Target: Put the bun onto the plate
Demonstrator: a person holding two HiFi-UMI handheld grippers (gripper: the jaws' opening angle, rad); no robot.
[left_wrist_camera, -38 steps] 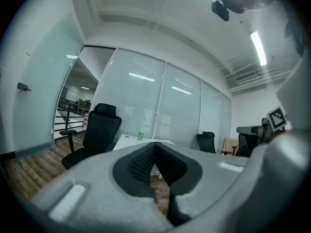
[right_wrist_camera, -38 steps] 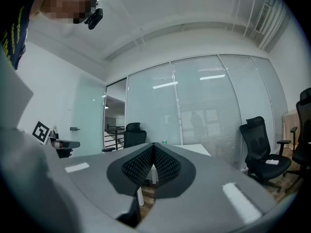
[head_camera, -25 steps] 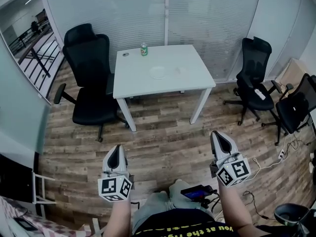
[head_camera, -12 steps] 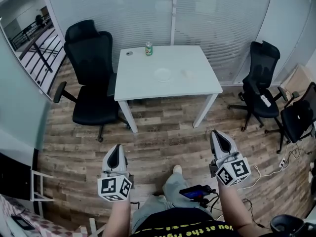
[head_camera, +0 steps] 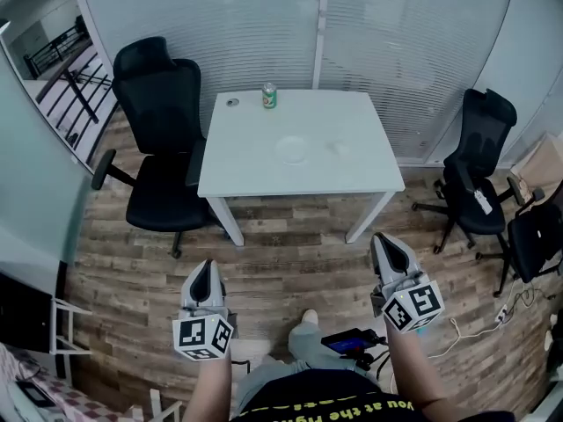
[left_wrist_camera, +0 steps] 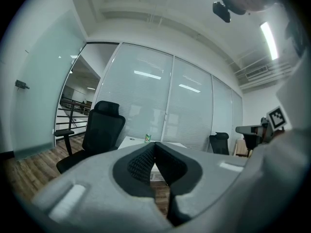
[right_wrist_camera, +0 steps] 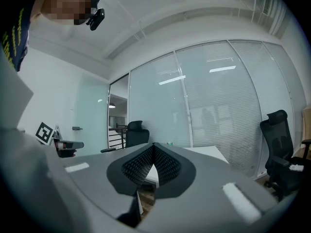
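Bun: small pale round bun (head_camera: 339, 148), upper centre of head view, on the counter just R of the plate, apart from it; too small for detail.
Plate: white round plate (head_camera: 291, 149), mid-counter.
Counter: white rectangular counter (head_camera: 264, 172) w/ white legs, upper centre.
Can: green drink can (head_camera: 270, 96), upright at counter's far edge, above-left of plate.
Disc: small grey round item (head_camera: 232, 102) near far-left corner of the counter; can't tell what it is.
L hand-held gripper: grey, marker cube at rear (head_camera: 205, 269), lower left, over the floor, well apart from counter; jaws together, nothing between.
R hand-held gripper: same build (head_camera: 384, 243), lower right, also well apart from counter; jaws together, nothing between.
Chairs: black high-back office chair (head_camera: 163, 139) just beside counter's L side; second black office chair (head_camera: 479, 178) at R edge.
Floor: brown wood-plank floor (head_camera: 290, 253).
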